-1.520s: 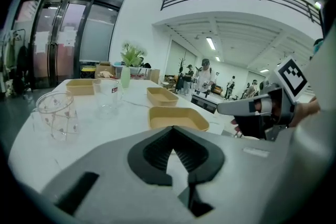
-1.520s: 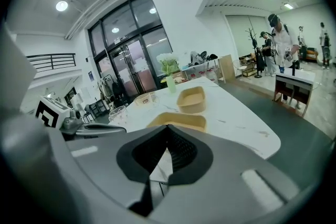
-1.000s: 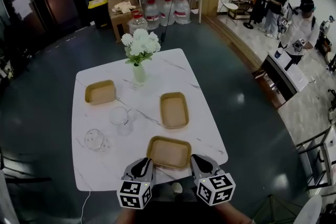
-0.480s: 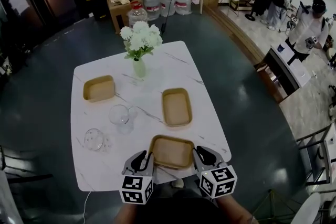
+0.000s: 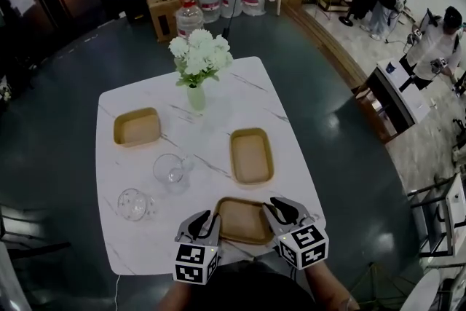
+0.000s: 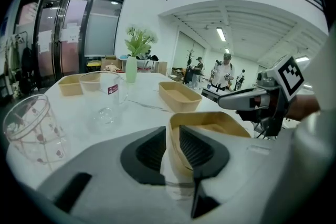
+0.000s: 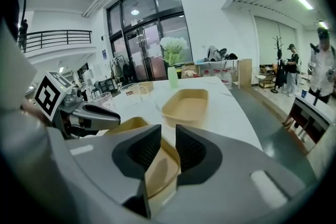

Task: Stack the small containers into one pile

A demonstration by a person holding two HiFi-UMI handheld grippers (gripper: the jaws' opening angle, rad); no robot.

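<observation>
Bright hall, dark floor [image 5: 58, 105]: a white marble table [image 5: 218, 102] carries flowers [image 5: 198, 54] at its far end, with a mug [image 5: 170, 171] and a glass [image 5: 132, 204] on its left side. A tan container [image 5: 244, 223] lies at the near edge between two hand-held grippers. The left gripper [image 5: 207, 222] straddles its left wall, jaws spread, pads not pressing. The right gripper [image 5: 279, 209] straddles its right wall, jaws opening. A second container [image 5: 252, 156] lies just beyond, right of centre. A third container [image 5: 137, 127] lies far left.
</observation>
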